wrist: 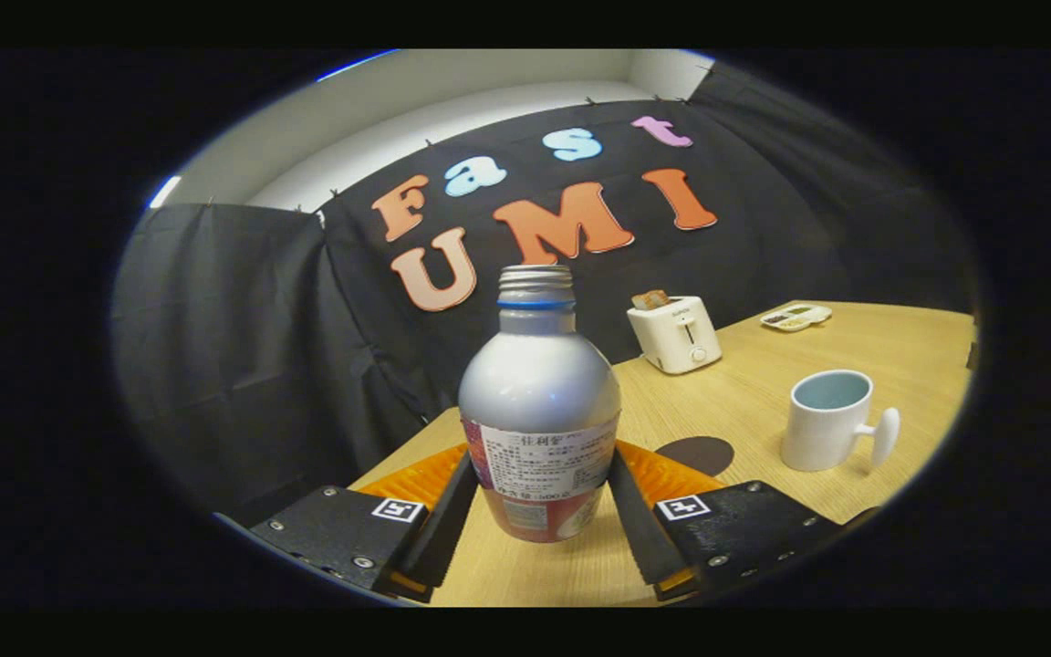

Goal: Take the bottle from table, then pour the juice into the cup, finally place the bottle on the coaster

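A silver aluminium bottle point(539, 401) with a threaded uncapped neck and a red-and-white label stands between my fingers. My gripper point(541, 470) is shut on it, both black fingers pressing its labelled lower body. The bottle leans relative to the wooden table point(763, 383), and its base seems to be just off the surface. A dark brown round coaster point(695, 453) lies just beyond my right finger. Further right of the coaster stands a white cup point(831, 420) with a pale blue inside, its handle pointing right.
A white toaster point(674, 333) with a slice of bread in it stands at the back of the table near the black cloth wall. A small white tray point(796, 316) lies at the far right. The table's left edge runs close behind the bottle.
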Demonstrator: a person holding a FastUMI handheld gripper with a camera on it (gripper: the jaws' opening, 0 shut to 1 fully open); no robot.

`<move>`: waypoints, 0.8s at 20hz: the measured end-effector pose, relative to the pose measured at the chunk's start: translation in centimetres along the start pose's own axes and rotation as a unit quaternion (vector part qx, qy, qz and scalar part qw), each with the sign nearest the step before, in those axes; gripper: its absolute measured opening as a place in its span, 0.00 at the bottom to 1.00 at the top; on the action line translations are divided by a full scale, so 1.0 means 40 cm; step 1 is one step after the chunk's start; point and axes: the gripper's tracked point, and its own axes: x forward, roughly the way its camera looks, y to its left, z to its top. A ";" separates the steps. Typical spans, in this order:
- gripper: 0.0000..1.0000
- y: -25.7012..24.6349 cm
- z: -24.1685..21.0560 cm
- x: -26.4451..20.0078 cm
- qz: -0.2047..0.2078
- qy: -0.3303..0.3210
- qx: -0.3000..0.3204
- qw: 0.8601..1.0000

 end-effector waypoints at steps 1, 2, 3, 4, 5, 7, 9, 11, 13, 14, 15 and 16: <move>0.78 -0.002 0.009 0.004 0.002 -0.004 0.018 1.000; 0.78 -0.011 0.019 0.008 0.001 -0.008 0.035 0.999; 0.78 -0.020 0.028 0.009 0.001 -0.012 0.051 0.999; 0.78 -0.029 0.035 0.012 0.000 -0.014 0.064 0.998; 0.78 -0.039 0.038 0.012 -0.004 -0.015 0.075 0.997; 0.78 -0.077 0.039 0.017 -0.024 -0.015 0.092 0.995; 0.78 -0.090 0.040 0.021 -0.028 -0.015 0.115 0.993; 0.78 -0.094 0.037 0.023 -0.027 -0.016 0.137 0.990; 0.78 -0.099 0.039 0.026 -0.027 -0.016 0.158 0.987; 0.77 -0.102 0.040 0.027 -0.027 -0.015 0.168 0.985; 0.78 -0.105 0.035 0.026 -0.028 -0.015 0.179 0.983; 0.78 -0.108 0.032 0.026 -0.029 -0.015 0.192 0.981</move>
